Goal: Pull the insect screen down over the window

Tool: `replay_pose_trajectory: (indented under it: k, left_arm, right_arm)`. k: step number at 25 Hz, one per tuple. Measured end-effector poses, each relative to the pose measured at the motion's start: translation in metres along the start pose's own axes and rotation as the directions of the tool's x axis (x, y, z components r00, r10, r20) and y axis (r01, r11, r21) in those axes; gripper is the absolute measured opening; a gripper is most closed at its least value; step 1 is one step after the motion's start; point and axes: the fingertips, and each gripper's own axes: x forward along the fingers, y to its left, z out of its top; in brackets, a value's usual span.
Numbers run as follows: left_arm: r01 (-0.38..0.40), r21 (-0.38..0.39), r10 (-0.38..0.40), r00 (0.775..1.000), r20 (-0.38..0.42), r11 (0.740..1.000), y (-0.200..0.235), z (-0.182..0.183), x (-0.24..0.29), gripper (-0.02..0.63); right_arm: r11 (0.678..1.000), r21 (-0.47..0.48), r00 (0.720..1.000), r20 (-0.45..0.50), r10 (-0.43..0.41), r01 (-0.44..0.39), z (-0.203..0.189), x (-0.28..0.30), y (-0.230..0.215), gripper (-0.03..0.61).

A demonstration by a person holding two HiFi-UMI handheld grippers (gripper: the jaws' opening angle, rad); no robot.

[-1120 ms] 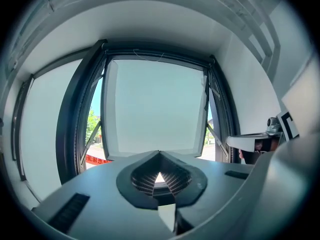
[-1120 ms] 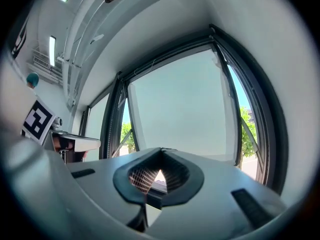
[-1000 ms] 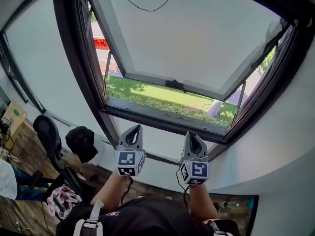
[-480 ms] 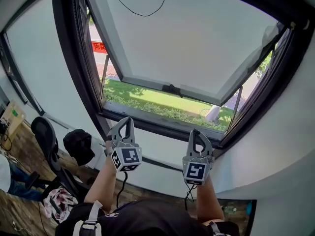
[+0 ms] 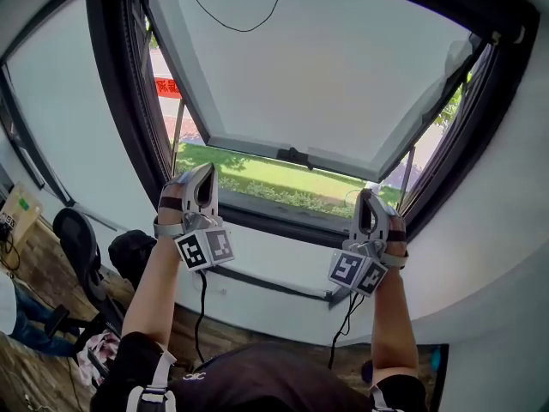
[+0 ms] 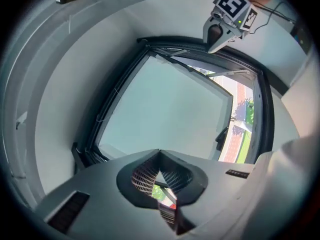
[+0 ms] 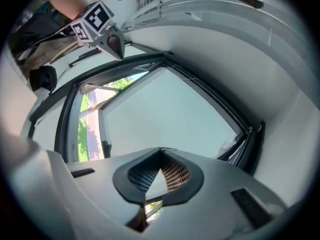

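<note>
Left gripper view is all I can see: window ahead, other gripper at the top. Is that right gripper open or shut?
Observer: Shut. The right gripper view shows the right gripper with its jaws together and nothing between them.
Operator: Where does my left gripper sit against the window?
Observer: In the head view the left gripper is raised in front of the window frame's lower left corner.
Operator: Anything underneath me?
Observer: A black chair stands below and to the left of that gripper.
</note>
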Motion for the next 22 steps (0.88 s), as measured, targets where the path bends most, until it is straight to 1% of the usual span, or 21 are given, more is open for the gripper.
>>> replay_pose_trajectory:
  k: [2,3,6,10,11,13,15,16,18,20,22]
  left_arm:
    - [-0.046,0.029,0.045,0.998,0.035,0.999,0.026,0.008,0.008,0.017]
    - [-0.061,0.038,0.059,0.997,0.053,0.997,0.039,0.013,0.013,0.027]
    - [-0.083,0.035,0.08,0.992,0.096,0.996,0.081,0.026,0.028,0.093]
    - [-0.11,0.003,0.109,0.986,0.125,0.994,0.144,0.042,0.05,0.144]
    - [-0.119,0.003,0.118,0.985,0.128,0.993,0.16,0.046,0.056,0.158]
    - [-0.142,0.012,0.139,0.98,0.14,0.99,0.19,0.054,0.065,0.16]
    - [-0.167,0.043,0.159,0.976,0.15,0.985,0.213,0.06,0.074,0.16]
    - [-0.179,0.071,0.167,0.974,0.152,0.981,0.223,0.063,0.079,0.16]
    - [-0.202,0.148,0.179,0.972,0.152,0.968,0.238,0.067,0.088,0.169]
    - [-0.217,0.211,0.186,0.97,0.155,0.953,0.252,0.068,0.097,0.178]
    - [-0.204,0.218,0.174,0.973,0.151,0.954,0.264,0.068,0.105,0.183]
  right_arm:
    - [0.999,-0.039,0.999,0.007,-0.037,0.037,0.007,0.009,-0.027,0.005]
    - [0.997,-0.051,0.998,0.016,-0.058,0.058,0.012,0.013,-0.04,0.006]
    - [0.991,-0.072,0.992,0.047,-0.114,0.117,0.028,0.024,-0.083,0.009]
    - [0.986,-0.074,0.987,0.056,-0.148,0.152,0.048,0.042,-0.138,0.089]
    - [0.984,-0.079,0.986,0.057,-0.156,0.16,0.053,0.046,-0.152,0.1]
    - [0.981,-0.083,0.983,0.068,-0.17,0.175,0.065,0.051,-0.178,0.125]
    - [0.977,-0.092,0.98,0.076,-0.186,0.192,0.076,0.055,-0.204,0.144]
    - [0.974,-0.094,0.977,0.08,-0.197,0.204,0.081,0.056,-0.217,0.149]
    - [0.969,-0.103,0.972,0.084,-0.217,0.225,0.089,0.059,-0.241,0.152]
    - [0.965,-0.113,0.97,0.079,-0.229,0.237,0.097,0.061,-0.261,0.173]
    - [0.962,-0.133,0.97,0.065,-0.232,0.239,0.101,0.064,-0.277,0.186]
